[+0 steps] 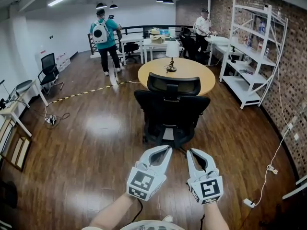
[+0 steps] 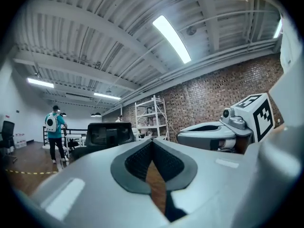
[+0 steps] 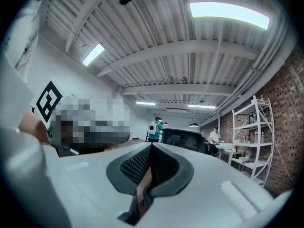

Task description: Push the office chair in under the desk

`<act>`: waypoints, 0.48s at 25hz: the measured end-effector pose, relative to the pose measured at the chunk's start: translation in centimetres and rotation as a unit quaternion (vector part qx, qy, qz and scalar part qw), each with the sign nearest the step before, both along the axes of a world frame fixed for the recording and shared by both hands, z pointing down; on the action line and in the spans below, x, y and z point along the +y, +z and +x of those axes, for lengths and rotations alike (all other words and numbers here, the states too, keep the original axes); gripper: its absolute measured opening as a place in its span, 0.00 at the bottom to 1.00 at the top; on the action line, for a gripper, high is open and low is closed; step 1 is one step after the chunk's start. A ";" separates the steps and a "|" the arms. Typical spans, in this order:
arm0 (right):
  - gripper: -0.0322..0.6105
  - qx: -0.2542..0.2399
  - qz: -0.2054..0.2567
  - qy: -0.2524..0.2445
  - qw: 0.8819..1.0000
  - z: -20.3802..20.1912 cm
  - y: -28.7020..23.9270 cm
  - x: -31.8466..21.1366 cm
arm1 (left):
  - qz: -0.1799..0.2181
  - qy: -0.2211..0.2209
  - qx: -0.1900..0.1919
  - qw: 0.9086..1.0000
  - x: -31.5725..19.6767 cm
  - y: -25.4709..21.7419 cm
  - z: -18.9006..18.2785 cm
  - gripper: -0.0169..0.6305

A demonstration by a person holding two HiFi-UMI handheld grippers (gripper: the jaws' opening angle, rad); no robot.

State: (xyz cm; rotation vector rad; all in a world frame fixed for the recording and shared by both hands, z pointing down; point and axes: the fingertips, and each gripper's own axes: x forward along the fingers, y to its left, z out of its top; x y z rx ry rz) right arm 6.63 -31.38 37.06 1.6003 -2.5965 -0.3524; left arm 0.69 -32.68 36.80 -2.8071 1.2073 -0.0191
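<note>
A black office chair (image 1: 171, 111) stands with its back toward me, in front of a round wooden table (image 1: 176, 73) that carries a small lamp (image 1: 171, 51). My left gripper (image 1: 167, 149) and right gripper (image 1: 190, 151) are held side by side, level, a little short of the chair's back and seat. Neither touches it. Both sets of jaws are shut with nothing between them. The left gripper view has the closed left gripper (image 2: 152, 140) in front of the chair's headrest (image 2: 110, 134). In the right gripper view the closed right gripper (image 3: 152, 145) has the chair (image 3: 183, 140) beyond it.
White shelving (image 1: 254, 51) lines the brick wall at right. A cable and power strip (image 1: 249, 203) lie on the floor at right. Yellow-black tape (image 1: 86, 94) crosses the wooden floor at left, near another chair (image 1: 49, 68). Two people (image 1: 105, 37) stand at the back by white desks (image 1: 153, 44).
</note>
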 end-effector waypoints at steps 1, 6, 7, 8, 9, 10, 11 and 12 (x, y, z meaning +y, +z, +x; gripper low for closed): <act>0.05 -0.005 -0.001 0.002 1.000 -0.6 0.1 0.7 | -0.005 0.003 0.007 1.000 0.7 0.0 -0.4 0.05; 0.05 -0.042 -0.008 0.009 0.999 -3.0 0.5 3.9 | -0.029 0.015 0.046 0.998 4.0 0.7 -2.0 0.05; 0.05 -0.045 -0.009 0.009 0.999 -3.5 0.6 4.5 | -0.033 0.017 0.055 0.998 4.5 0.6 -2.3 0.05; 0.05 -0.046 -0.010 0.010 0.999 -3.9 0.7 5.1 | -0.036 0.018 0.061 0.997 5.0 0.6 -2.7 0.05; 0.05 -0.048 -0.011 0.010 0.999 -4.4 0.8 5.6 | -0.038 0.018 0.065 0.997 5.4 0.7 -3.0 0.05; 0.05 -0.051 -0.012 0.011 0.999 -4.7 0.9 6.1 | -0.039 0.018 0.068 0.997 5.8 0.7 -3.2 0.05; 0.05 -0.054 -0.014 0.013 0.998 -5.0 1.0 6.5 | -0.039 0.018 0.070 0.997 6.1 0.8 -3.4 0.05; 0.05 -0.056 -0.015 0.015 0.998 -5.1 1.2 6.9 | -0.039 0.017 0.071 0.997 6.4 0.9 -3.6 0.05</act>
